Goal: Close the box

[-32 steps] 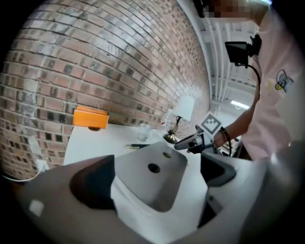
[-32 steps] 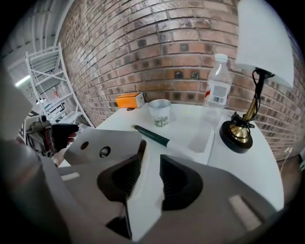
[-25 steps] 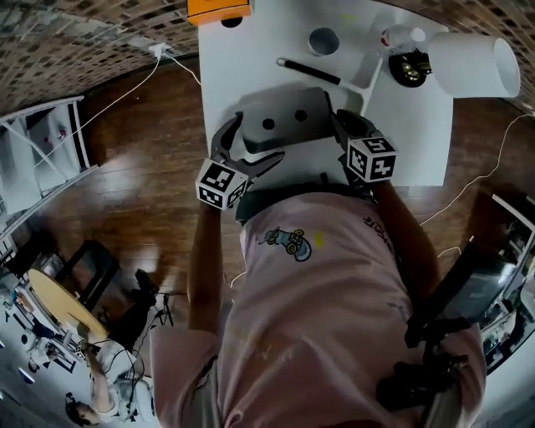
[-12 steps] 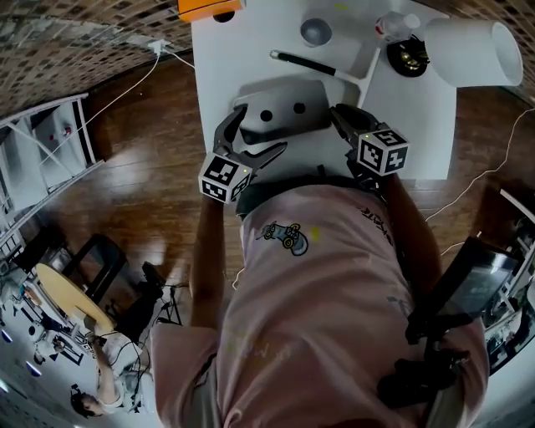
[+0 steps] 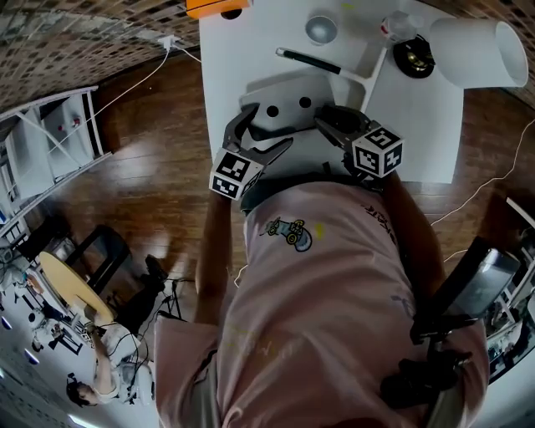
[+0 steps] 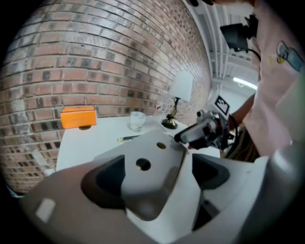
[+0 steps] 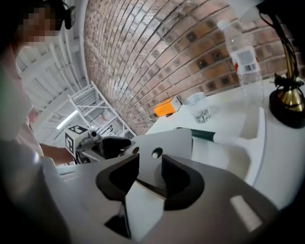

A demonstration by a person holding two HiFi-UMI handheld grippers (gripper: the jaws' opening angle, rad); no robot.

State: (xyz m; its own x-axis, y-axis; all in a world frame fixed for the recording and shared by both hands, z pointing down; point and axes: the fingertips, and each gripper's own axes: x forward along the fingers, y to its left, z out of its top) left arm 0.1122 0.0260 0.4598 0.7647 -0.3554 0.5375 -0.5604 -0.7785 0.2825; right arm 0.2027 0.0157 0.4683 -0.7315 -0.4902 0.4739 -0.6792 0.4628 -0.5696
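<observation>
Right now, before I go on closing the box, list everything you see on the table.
table: one, white, under everything.
box: one, grey, two holes on top, near edge.
small box: one, orange, far edge.
glass: one, clear, far side.
pen: one, dark, beyond the box.
bottle: one, clear, far right.
lamp: one, white shade, dark base, far right.
left gripper: one, jaws closing, box between them.
right gripper: one, jaws opening, box edge between them.
</observation>
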